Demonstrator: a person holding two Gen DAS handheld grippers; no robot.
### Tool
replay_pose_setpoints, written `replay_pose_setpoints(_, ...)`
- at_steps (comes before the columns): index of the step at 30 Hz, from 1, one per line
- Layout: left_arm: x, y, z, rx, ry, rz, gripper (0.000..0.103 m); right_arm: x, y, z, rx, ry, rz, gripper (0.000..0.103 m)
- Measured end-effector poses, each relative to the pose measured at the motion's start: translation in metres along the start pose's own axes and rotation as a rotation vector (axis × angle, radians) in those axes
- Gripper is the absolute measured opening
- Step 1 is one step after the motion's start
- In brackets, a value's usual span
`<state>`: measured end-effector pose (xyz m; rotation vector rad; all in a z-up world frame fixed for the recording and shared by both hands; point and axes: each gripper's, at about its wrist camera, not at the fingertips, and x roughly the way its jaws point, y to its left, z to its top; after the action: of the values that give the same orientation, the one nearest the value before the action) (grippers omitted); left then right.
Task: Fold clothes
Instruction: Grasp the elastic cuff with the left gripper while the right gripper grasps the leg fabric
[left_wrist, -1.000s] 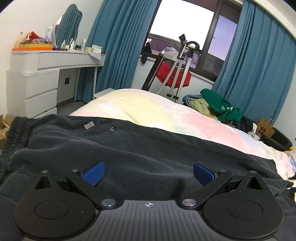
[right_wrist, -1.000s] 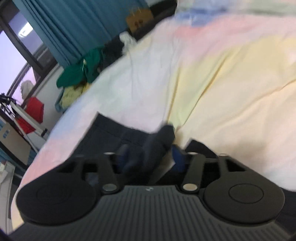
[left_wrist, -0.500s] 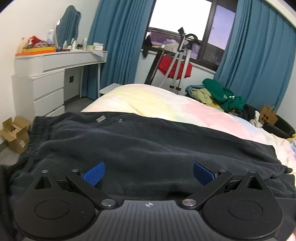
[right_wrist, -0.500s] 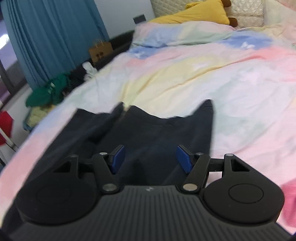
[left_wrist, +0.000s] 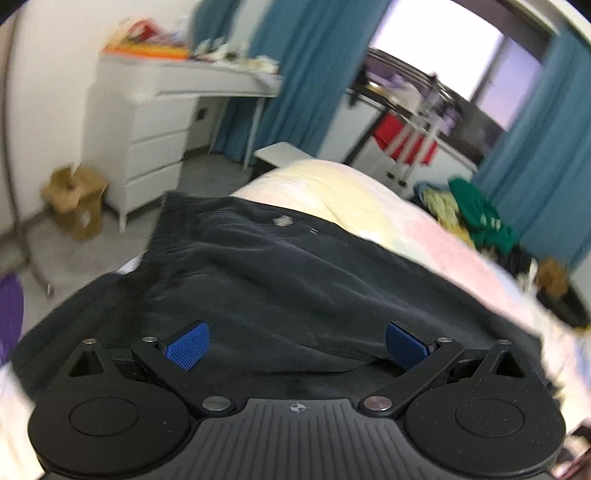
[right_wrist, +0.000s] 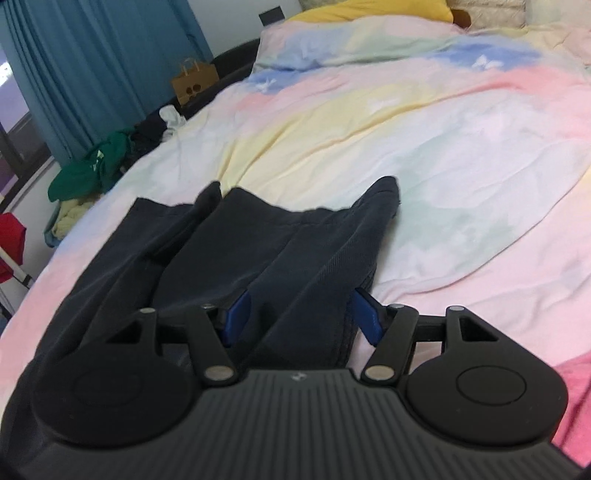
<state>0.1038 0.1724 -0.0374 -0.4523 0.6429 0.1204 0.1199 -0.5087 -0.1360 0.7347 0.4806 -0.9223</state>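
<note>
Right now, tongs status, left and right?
Left tongs: open, empty, over the dark trousers.
Right tongs: open, a fold of the trousers lying between the pads, not clamped.

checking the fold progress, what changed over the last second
The right gripper let go of the bunched leg end of the dark navy trousers, opened, and now straddles a fold. The left gripper swung leftward, staying open over the waistband end. The trousers remain on the pastel rainbow duvet.

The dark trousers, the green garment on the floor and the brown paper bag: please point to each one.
dark trousers (right_wrist: 236, 258), right wrist view, on the leg fabric ahead of the claw.
green garment (right_wrist: 99, 162), right wrist view, on its crumpled middle.
brown paper bag (right_wrist: 194, 83), right wrist view, on its front face.
</note>
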Motion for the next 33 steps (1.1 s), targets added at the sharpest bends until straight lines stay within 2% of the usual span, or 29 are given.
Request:
replay_pose_setpoints(1,-0.010,0.010,0.004,-0.038,0.000,0.006,0.103,0.005,-0.002,0.000,0.006,0.009,0.000,0.047)
replay_pose_setpoints(3,-0.029,0.030,0.010,-0.103,-0.005,0.038,0.103,0.013,-0.007,0.002,0.030,0.022,-0.002,0.023)
replay_pose_setpoints(5,-0.042,0.044,0.014,-0.107,0.009,0.135,0.103,0.017,-0.009,0.002,0.037,0.025,-0.001,0.011)
replay_pose_setpoints(6,-0.046,0.052,0.016,-0.111,0.029,0.168,0.103,0.017,-0.010,0.002,0.040,0.021,0.001,0.010)
replay_pose_setpoints(8,-0.048,0.069,0.019,-0.164,0.103,0.170,0.103,0.015,-0.013,0.004,0.062,0.010,0.012,0.009)
replay_pose_setpoints(12,-0.034,0.106,0.019,-0.340,0.278,0.143,0.100,0.010,-0.016,0.006,0.093,-0.013,0.034,0.009)
replay_pose_setpoints(15,-0.021,0.124,0.013,-0.440,0.334,0.117,0.098,0.007,-0.020,0.007,0.108,-0.015,0.043,0.008)
replay_pose_setpoints(18,-0.007,0.132,0.003,-0.494,0.384,0.108,0.095,0.007,-0.023,0.009,0.110,-0.015,0.058,0.008)
replay_pose_setpoints(21,0.005,0.138,-0.007,-0.538,0.429,0.079,0.086,0.009,-0.026,0.008,0.115,-0.006,0.078,0.009)
replay_pose_setpoints(23,0.010,0.139,-0.010,-0.553,0.429,0.044,0.081,0.014,-0.028,0.007,0.132,0.014,0.112,0.010)
replay_pose_setpoints(28,0.014,0.140,-0.016,-0.564,0.382,-0.026,0.079,0.022,-0.041,0.007,0.243,0.048,0.175,0.013)
replay_pose_setpoints(31,0.016,0.136,-0.021,-0.543,0.346,-0.053,0.079,0.023,-0.045,0.007,0.282,0.050,0.196,0.021)
replay_pose_setpoints(33,0.017,0.134,-0.024,-0.528,0.321,-0.072,0.079,0.027,-0.045,0.006,0.304,0.056,0.207,0.031)
